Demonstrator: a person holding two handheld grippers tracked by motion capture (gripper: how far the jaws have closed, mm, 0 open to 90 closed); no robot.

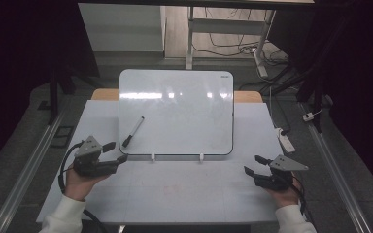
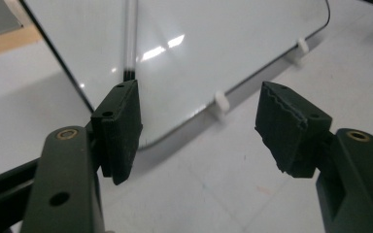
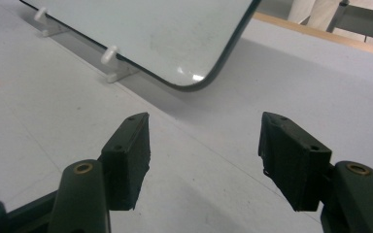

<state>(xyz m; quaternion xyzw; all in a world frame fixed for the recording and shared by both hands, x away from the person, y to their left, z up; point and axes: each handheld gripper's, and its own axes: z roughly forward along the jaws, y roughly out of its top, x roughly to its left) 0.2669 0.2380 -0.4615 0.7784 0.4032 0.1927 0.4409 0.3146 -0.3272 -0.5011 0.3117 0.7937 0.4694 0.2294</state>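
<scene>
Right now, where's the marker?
High view: the marker lies on the whiteboard, near its lower left corner, just ahead of the open left gripper.

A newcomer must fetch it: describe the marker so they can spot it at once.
Find the whiteboard propped in the middle of the table. On its lower left part lies the marker, slanted, just ahead of the left gripper. It is the one slim white stick with a black tip on the board.

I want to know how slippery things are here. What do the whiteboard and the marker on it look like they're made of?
The whiteboard looks like glossy coated board or glass with a dark edge: lamp glare mirrors on it. The marker seems smooth plastic, white barrel with black cap. Both tools, left and right, are open.
</scene>
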